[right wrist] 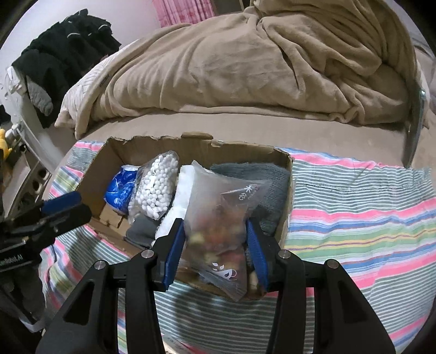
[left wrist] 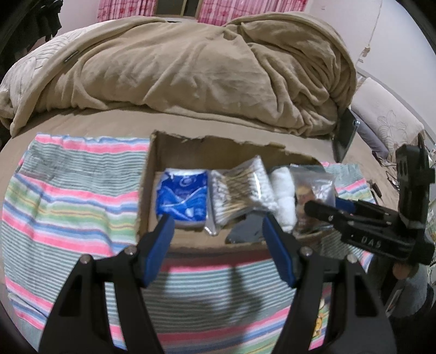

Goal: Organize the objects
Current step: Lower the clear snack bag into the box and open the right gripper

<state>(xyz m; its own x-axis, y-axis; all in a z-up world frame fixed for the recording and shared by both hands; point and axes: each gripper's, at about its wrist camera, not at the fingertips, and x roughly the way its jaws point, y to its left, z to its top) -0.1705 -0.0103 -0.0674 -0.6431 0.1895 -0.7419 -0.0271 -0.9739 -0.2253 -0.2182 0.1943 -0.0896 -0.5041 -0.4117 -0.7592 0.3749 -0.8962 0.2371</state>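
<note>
Basically a bedroom: bed w/ rumpled tan blanket (left wrist: 190,70), pink curtains (left wrist: 231,8) behind, striped towel (left wrist: 68,196) spread over the mattress. Torn cardboard box (right wrist: 152,148) sits on the towel, holding a blue tissue pack (left wrist: 181,198), bag of cotton swabs (left wrist: 239,190), white roll (left wrist: 283,190), grey cloth (right wrist: 261,174).

Clear zip bag (right wrist: 218,217) w/ reddish & pale bits inside, printed logo, stands tilted at the box's near-right corner.

Right gripper (right wrist: 215,239) angled down over the box, blue pads pressed on the bag's sides. Left gripper (left wrist: 218,237) angled down at the box's near edge, jaws apart, nothing between.
</note>
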